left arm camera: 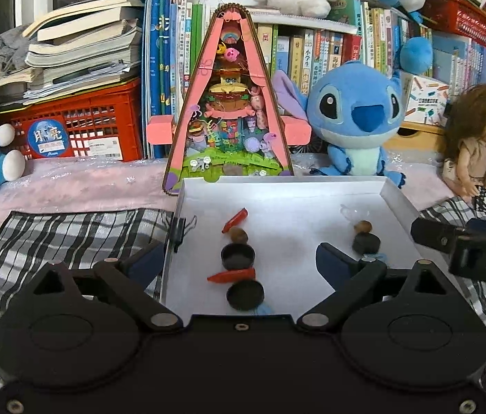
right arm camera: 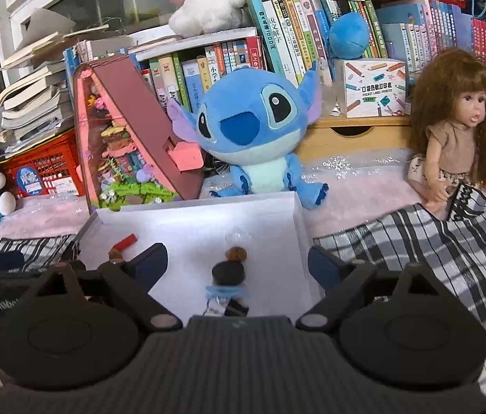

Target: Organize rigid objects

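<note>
Both grippers hang over the near edge of a shallow white tray [left arm camera: 395, 193]. Left gripper [left arm camera: 239, 262] has its fingers spread wide with nothing between them, one finger outside the tray's left wall and the other over its floor; right gripper [right arm camera: 237, 262] is likewise spread and holds nothing.

Under the tray lies a black-and-white checked cloth [left arm camera: 70, 234] on a pale pink cover [left arm camera: 87, 186]. Behind stand a pink triangular block-built display [left arm camera: 229, 103], a blue plush [left arm camera: 357, 117], a long-haired doll [left arm camera: 477, 145], a red crate [left arm camera: 80, 127] and rows of books [left arm camera: 312, 48].

On the tray floor, a left column runs from far to near: a red cone-shaped piece [left arm camera: 235, 220], a brown nut-like piece [left arm camera: 239, 235], a black round cap [left arm camera: 237, 256], a second red cone [left arm camera: 232, 275] and a second black cap [left arm camera: 245, 295], each touching or just beside the next. A right column holds a small clear piece [left arm camera: 350, 213], a brown piece [left arm camera: 362, 226] and a black cap [left arm camera: 366, 244], with a pale blue item [right arm camera: 225, 291] and something dark, too blurred to name, nearest the right gripper.

Bare white floor separates the two columns, and the far third of the tray is open up to its raised rim.
</note>
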